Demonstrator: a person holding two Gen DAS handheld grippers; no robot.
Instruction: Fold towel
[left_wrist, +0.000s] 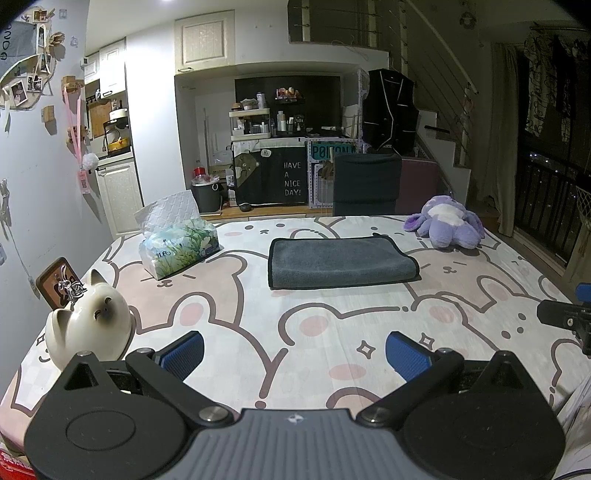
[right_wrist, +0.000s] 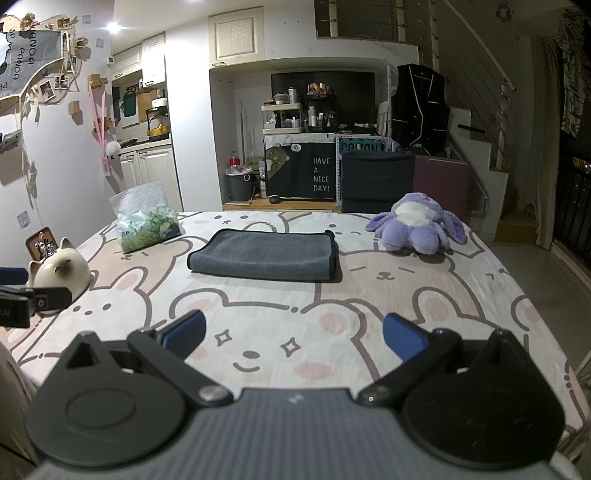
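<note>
A grey towel lies folded into a flat rectangle on the bunny-print table cover, far ahead of both grippers; it also shows in the right wrist view. My left gripper is open and empty, held above the near part of the table, well short of the towel. My right gripper is open and empty too, beside it on the right. Part of the right gripper shows at the left wrist view's right edge, and part of the left gripper at the right wrist view's left edge.
A white ceramic cat and a small framed picture stand at the near left. A tissue pack sits left of the towel. A purple plush toy lies at the far right. A dark chair stands behind the table.
</note>
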